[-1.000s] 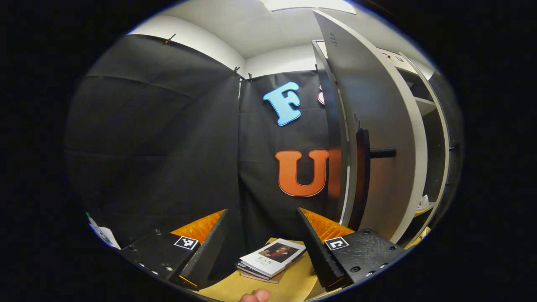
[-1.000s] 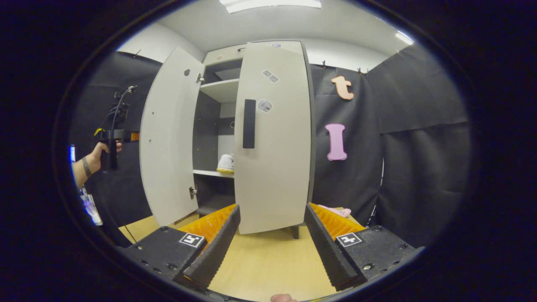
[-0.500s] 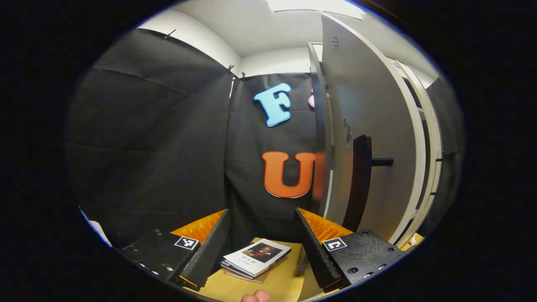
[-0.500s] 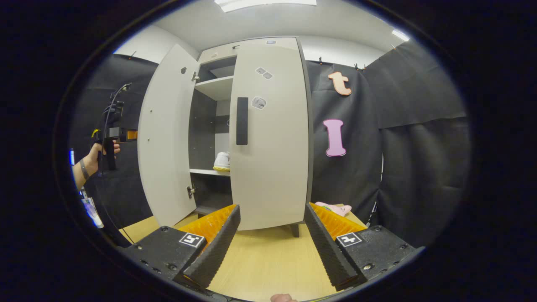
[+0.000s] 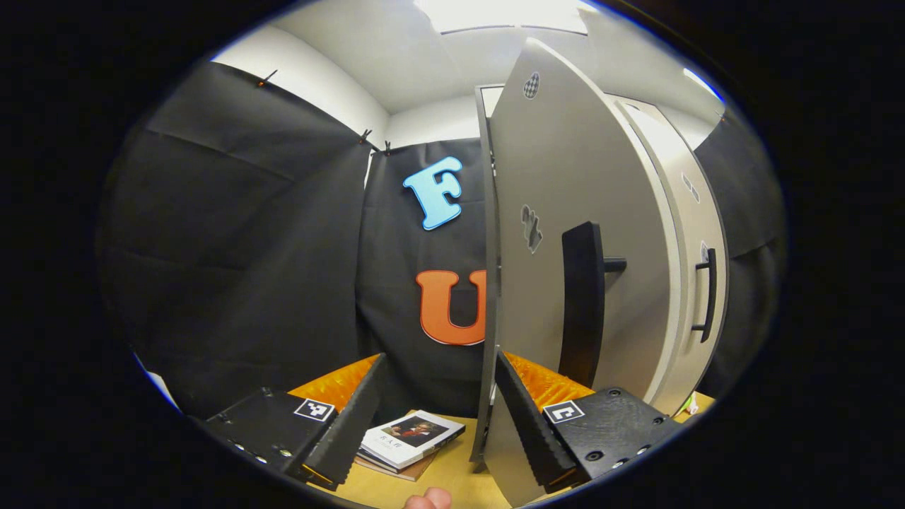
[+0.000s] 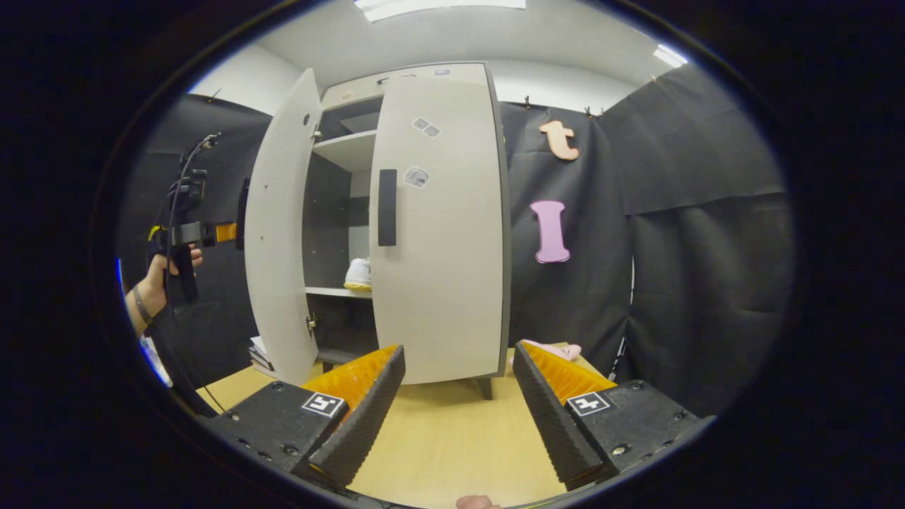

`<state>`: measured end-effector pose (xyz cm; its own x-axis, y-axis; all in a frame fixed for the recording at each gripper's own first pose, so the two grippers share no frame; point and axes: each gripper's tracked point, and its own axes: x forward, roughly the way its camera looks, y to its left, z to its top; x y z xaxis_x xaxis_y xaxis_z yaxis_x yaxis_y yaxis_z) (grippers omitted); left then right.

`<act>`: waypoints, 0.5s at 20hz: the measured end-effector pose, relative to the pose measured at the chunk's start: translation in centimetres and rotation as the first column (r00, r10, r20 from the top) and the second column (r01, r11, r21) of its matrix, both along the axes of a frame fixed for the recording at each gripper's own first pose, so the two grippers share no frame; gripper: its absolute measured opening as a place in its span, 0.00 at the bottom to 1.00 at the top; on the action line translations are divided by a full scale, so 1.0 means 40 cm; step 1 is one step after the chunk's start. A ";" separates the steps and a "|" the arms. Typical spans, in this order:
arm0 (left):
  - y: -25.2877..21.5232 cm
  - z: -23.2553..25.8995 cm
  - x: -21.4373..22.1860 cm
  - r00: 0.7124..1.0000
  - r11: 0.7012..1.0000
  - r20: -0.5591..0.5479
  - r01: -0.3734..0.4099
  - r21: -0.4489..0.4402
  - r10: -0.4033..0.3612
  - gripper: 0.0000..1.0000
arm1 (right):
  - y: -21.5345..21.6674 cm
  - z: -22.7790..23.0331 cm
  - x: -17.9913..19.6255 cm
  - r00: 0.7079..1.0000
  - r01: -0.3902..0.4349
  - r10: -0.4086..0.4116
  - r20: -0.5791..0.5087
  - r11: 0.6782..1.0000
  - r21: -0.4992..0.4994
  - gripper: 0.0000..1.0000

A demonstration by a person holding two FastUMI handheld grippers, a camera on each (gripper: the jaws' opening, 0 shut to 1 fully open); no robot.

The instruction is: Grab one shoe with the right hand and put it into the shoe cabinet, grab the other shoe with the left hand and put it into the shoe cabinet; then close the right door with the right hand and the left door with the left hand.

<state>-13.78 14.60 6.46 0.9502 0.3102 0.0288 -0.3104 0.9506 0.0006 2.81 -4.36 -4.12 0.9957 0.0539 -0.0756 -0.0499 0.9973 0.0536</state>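
Observation:
The grey shoe cabinet (image 6: 396,92) stands on the wooden table. Its right door (image 6: 438,247) lies flat against the front. The left door (image 6: 279,233) is partly open, and through the gap a white shoe (image 6: 358,272) rests on the middle shelf. In the left gripper view the left door's outer face (image 5: 565,184) and black handle (image 5: 581,304) are close up. My left gripper (image 5: 438,417) is open, its right finger (image 5: 527,417) at the door's outer face near the hinge edge. My right gripper (image 6: 459,417) is open and holds nothing, back from the cabinet.
A stack of books (image 5: 406,442) lies on the table (image 6: 452,438) left of the cabinet. Something pink (image 6: 555,348) sits at the cabinet's right foot. A hand (image 6: 152,276) holds the left gripper beside the left door. Black cloth walls close in all round.
The left door has swung well toward the cabinet, narrowing the gap, with the left gripper following its outer face. The right gripper has barely shifted.

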 end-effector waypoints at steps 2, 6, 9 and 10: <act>-0.045 -0.009 0.031 0.999 0.999 -0.001 0.039 -0.031 -0.039 0.92 | -0.011 0.001 -0.004 1.000 0.011 -0.011 0.001 1.000 0.001 0.99; -0.134 -0.013 0.093 0.994 0.994 0.004 0.105 -0.036 -0.105 0.93 | -0.043 -0.004 -0.016 0.999 0.043 -0.043 -0.002 0.999 0.000 0.99; -0.169 -0.043 0.121 0.994 0.993 -0.026 0.108 -0.048 -0.110 0.93 | -0.061 -0.006 -0.034 0.998 0.070 -0.070 -0.002 0.997 0.010 0.99; -0.177 -0.059 0.119 0.993 0.992 -0.040 0.111 -0.065 -0.113 0.93 | -0.064 -0.006 -0.031 0.997 0.076 -0.076 -0.001 0.997 0.014 0.99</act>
<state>-9.01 7.52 4.10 0.9790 0.2016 -0.0291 -0.2028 0.9780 -0.0486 1.58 -6.92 -4.37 0.9969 -0.0214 -0.0762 0.0265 0.9974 0.0674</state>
